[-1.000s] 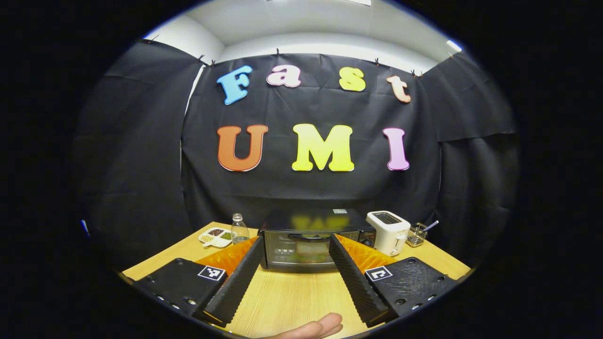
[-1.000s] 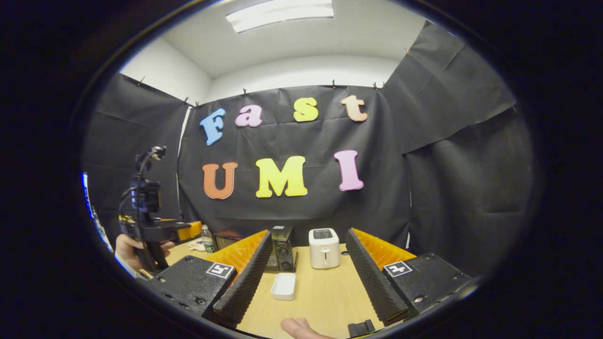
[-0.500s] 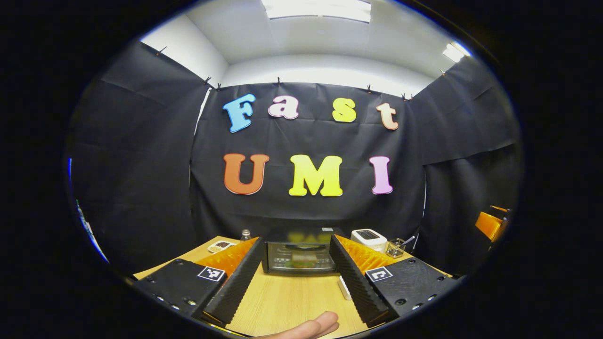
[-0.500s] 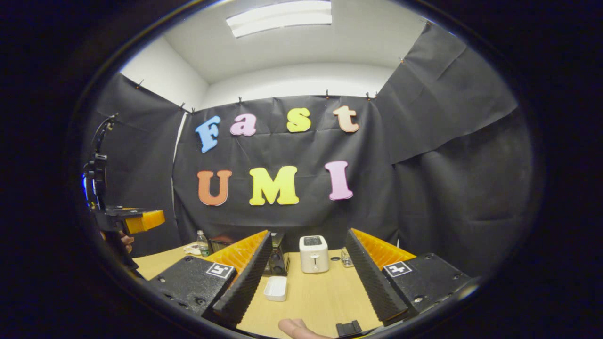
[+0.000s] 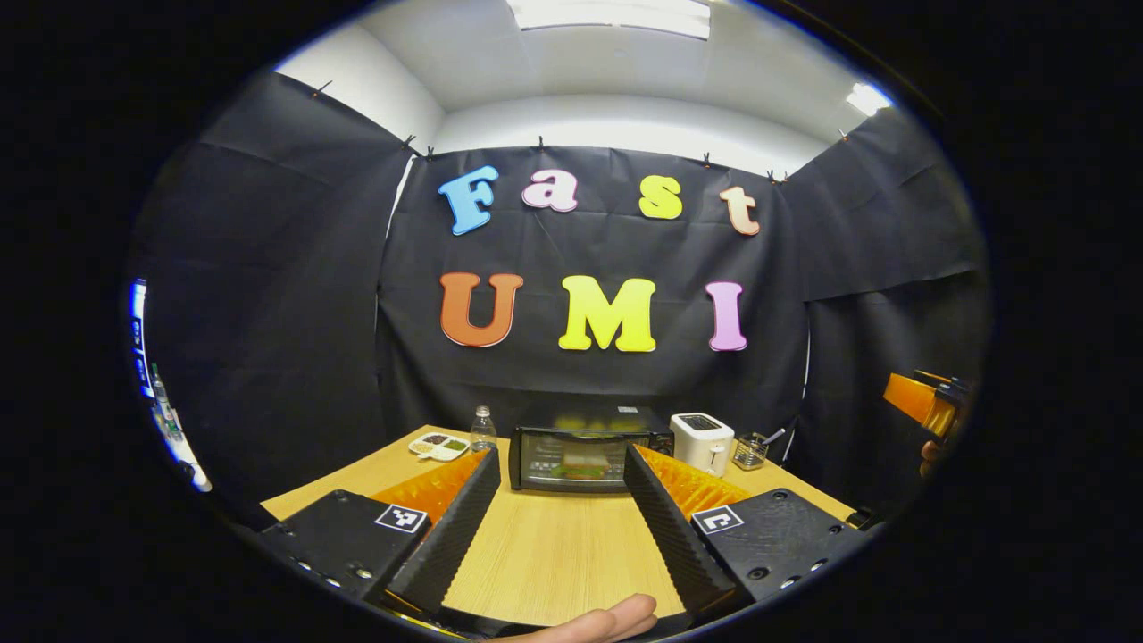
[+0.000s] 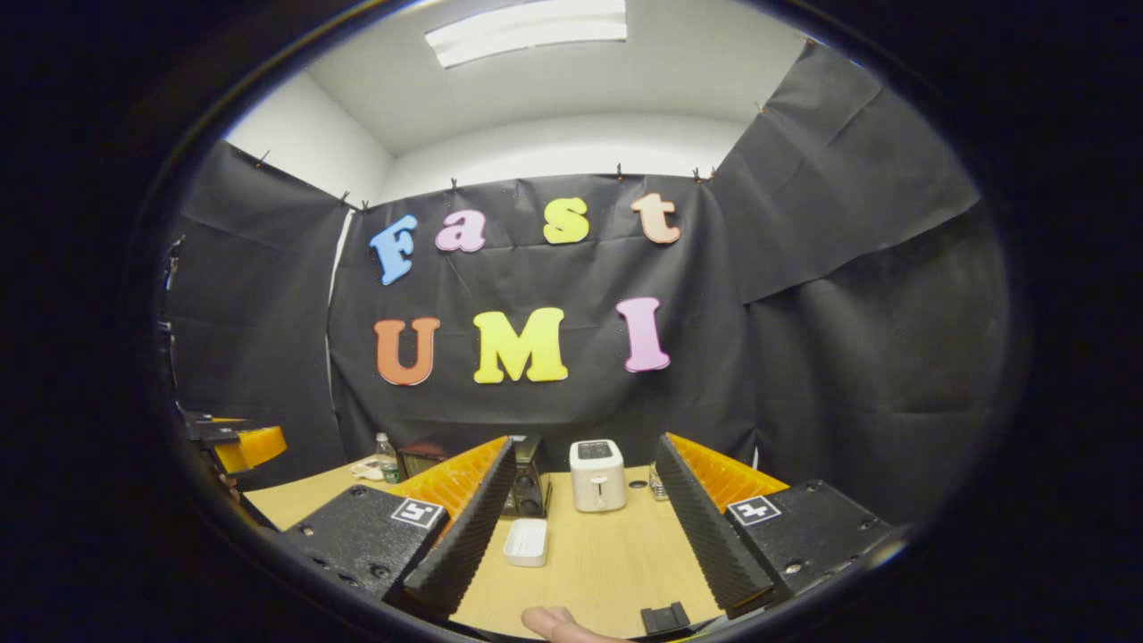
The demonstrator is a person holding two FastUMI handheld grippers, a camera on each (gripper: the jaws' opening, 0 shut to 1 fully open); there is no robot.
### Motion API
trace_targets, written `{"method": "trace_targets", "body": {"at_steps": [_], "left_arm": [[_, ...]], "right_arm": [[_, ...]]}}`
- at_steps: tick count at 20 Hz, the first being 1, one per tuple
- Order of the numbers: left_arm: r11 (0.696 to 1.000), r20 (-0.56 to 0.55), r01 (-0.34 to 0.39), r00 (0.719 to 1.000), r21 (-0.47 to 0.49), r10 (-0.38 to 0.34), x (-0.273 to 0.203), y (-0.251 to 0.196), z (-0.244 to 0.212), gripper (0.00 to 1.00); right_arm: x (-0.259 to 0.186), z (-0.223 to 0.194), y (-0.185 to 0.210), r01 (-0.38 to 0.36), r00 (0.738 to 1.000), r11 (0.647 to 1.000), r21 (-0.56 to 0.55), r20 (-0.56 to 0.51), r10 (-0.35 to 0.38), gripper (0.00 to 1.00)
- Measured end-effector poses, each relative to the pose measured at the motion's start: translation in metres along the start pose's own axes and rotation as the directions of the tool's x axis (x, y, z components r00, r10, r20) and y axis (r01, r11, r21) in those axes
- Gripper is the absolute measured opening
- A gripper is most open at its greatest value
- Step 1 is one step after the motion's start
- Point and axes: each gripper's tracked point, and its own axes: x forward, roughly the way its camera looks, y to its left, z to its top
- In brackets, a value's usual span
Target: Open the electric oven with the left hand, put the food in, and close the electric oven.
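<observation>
So the electric oven [image 5: 589, 457] sits at the back of the wooden table [image 5: 554, 563] with its door shut, and you can see what looks like a sandwich [image 5: 585, 464] through the glass, so I'd say the food's already in there and the job is basically wrapped up. That explains why both grippers hang well back from it instead of crowding the handle. The left gripper [image 5: 558, 509] points straight at the oven door with its fingers spread wide and nothing between them, just bare table. Makes sense if there's nothing left to grab. The right gripper [image 6: 580, 527] is the same deal, fingers wide apart and empty, aimed more at the white toaster [image 6: 596, 475] that stands just right of the oven. A small white dish [image 6: 526, 542] lies empty on the table in front of the oven's knob side, I'm guessing that's what the food came off of. A water bottle [image 5: 483, 430] and a divided snack tray [image 5: 438, 444] sit off to the oven's left, out of the way of the door swing.
</observation>
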Motion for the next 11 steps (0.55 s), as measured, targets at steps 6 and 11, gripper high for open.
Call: {"method": "trace_targets", "body": {"at_steps": [6,11], "left_arm": [[1.0,0.021,0.021,1.0,-0.001,-0.021,-0.004,-0.001,0.007,0.92],[0.999,0.033,0.041,0.999,0.027,-0.042,-0.008,-0.01,0.009,0.82]], "right_arm": [[-0.005,-0.001,-0.003,0.006,1.0,1.0,-0.006,-0.005,-0.006,1.0],[-0.009,0.001,0.0,-0.001,1.0,1.0,-0.013,0.001,0.001,1.0]]}}
